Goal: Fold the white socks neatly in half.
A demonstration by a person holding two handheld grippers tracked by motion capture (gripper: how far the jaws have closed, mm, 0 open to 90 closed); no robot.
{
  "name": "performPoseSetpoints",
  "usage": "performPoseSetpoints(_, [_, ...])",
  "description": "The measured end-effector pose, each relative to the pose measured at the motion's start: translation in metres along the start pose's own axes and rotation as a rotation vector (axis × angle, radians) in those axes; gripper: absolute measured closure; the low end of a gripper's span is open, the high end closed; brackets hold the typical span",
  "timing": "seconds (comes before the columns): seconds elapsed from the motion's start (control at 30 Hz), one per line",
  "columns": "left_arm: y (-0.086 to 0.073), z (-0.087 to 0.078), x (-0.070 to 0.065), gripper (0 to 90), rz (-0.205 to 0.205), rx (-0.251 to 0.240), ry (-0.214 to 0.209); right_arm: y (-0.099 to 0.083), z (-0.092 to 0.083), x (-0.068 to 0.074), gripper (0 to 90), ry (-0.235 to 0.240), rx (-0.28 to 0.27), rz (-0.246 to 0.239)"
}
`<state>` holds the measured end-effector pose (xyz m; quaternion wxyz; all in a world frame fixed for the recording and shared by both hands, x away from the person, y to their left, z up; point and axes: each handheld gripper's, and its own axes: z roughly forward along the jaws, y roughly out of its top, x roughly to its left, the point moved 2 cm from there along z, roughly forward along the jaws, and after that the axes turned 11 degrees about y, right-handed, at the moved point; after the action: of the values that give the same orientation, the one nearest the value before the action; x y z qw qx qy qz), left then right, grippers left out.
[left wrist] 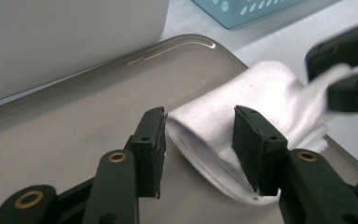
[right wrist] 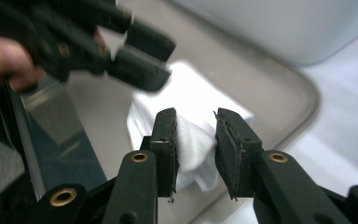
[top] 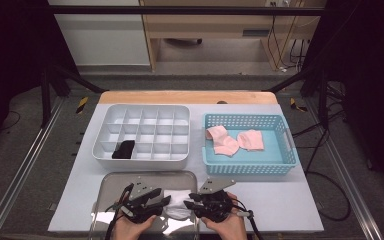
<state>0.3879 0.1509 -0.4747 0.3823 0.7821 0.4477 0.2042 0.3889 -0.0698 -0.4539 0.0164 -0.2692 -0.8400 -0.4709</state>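
At the near edge of the table, a clear tray (top: 111,186) lies in front of the person, and on it a white sock (top: 179,204) sits crumpled toward the tray's right side; both grippers meet over it. The left gripper (top: 166,201) comes in from the left, its jaws pointing right at the sock; in the left gripper view those jaws stand partly open, astride one folded end of the white sock (left wrist: 214,130); the left pad is right at the fabric's edge and the right pad seems to lie against it, yet the cloth looks slack rather than pinched, so I cannot say it is gripped. The right gripper (top: 189,200) faces it from the other side; in the right gripper view its jaws also stand partly apart, with a bunched fold of the sock (right wrist: 193,140) between them, touching the left pad and clear of the right one; no squeeze there that I can see. Farther back on the white mat, a white divided organiser (top: 141,134) holds a dark rolled item (top: 123,149) in a front compartment; to its right a blue basket (top: 250,145) carries pink socks (top: 234,141).
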Motion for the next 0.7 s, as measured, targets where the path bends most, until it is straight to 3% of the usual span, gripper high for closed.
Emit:
performPoseSetpoints(0.07, [-0.002,0.0,0.0,51.5,-0.003,-0.002,0.006,0.006,-0.006,0.001,70.9,-0.012,-0.048,0.004])
performPoseSetpoints(0.4, [-0.004,-0.003,-0.005,49.6,0.018,-0.005,0.024,0.014,-0.008,-0.001,78.4,-0.024,-0.113,0.049])
performPoseSetpoints(0.5, [-0.005,-0.004,-0.004,48.9,0.015,-0.004,0.026,0.009,-0.002,0.0,80.5,-0.023,-0.078,0.054])
performPoseSetpoints(0.6, [-0.007,-0.005,-0.005,48.3,0.008,-0.004,0.014,-0.009,0.007,0.001,81.3,-0.011,-0.018,0.071])
performPoseSetpoints(0.7, [-0.008,-0.005,-0.006,47.7,0.01,-0.007,0.011,-0.017,0.009,0.001,81.3,-0.005,-0.021,0.076])
